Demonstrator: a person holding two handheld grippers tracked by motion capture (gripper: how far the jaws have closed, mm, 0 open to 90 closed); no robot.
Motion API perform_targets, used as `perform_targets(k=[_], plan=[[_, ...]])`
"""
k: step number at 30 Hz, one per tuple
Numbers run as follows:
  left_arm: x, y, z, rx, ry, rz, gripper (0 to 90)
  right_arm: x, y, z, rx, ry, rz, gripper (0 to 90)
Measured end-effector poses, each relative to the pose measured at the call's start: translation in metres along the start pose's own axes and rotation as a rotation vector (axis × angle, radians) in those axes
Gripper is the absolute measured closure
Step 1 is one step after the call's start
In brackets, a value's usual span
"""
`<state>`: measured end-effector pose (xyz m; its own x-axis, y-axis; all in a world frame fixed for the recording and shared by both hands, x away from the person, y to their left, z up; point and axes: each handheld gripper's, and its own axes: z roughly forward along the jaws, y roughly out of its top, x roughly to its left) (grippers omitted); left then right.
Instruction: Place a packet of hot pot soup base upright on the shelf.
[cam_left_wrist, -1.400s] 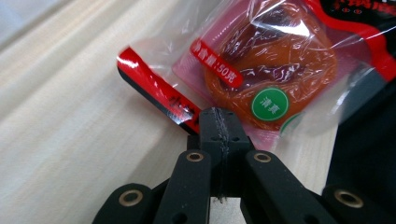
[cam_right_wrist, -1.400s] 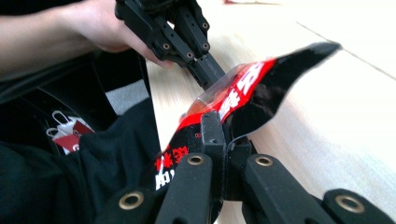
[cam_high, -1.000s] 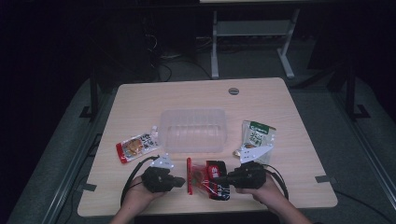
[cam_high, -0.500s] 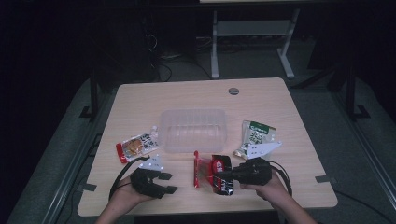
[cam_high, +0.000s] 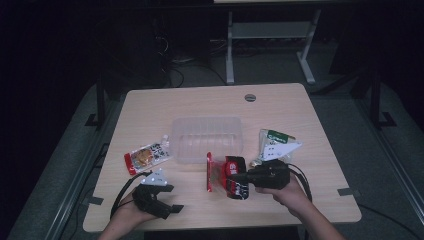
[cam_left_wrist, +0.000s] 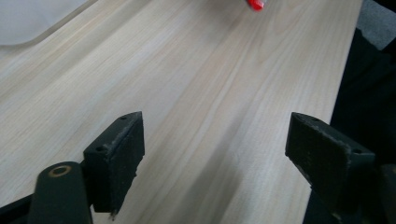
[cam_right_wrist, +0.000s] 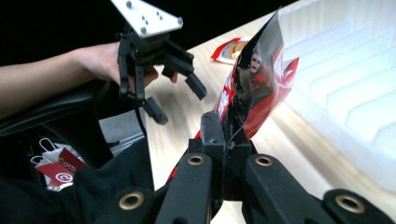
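Tabletop (cam_high: 150, 110): pale wood-grain, smooth, matt. Red pouch (cam_right_wrist: 254, 79): glossy foil-like film, creased. Container (cam_high: 207, 137) at its 12 o'clock: clear ribbed plastic. Left tongs (cam_left_wrist: 215, 154): black matt pads (cam_left_wrist: 119, 158), rough-edged.

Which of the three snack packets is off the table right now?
The red-and-black packet, pinched by the right gripper. The orange packet and green-and-white packet lie flat on the table.
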<state>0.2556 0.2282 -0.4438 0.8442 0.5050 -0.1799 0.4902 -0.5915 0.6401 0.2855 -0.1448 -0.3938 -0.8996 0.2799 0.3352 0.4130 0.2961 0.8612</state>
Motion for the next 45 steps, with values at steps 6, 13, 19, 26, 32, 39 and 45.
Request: perform_targets(k=[6,13,19,26,32,39,45], plan=[[0.002,-0.001,0.001,-0.006,0.007,-0.014,15.9,-0.007,0.019,-0.001,-0.019,-0.01,-0.009,90.0],[0.001,-0.001,0.002,0.002,0.001,-0.009,15.7,-0.02,0.035,0.002,-0.04,-0.03,-0.014,90.0],[0.001,0.0,0.003,0.007,-0.003,0.005,15.8,-0.031,0.05,0.008,-0.065,-0.035,-0.015,90.0],[0.0,0.0,0.003,0.007,-0.009,0.001,15.7,-0.038,0.064,0.016,-0.076,-0.041,-0.024,90.0],[0.0,0.001,0.005,0.014,-0.015,0.014,15.8,-0.043,0.071,0.023,-0.087,-0.039,-0.023,90.0],[-0.001,0.001,0.006,0.01,-0.019,0.007,15.8,-0.053,0.077,0.039,-0.105,-0.035,-0.007,90.0],[-0.001,0.001,0.006,0.01,-0.023,0.002,15.8,-0.06,0.081,0.052,-0.11,-0.023,0.021,90.0]])
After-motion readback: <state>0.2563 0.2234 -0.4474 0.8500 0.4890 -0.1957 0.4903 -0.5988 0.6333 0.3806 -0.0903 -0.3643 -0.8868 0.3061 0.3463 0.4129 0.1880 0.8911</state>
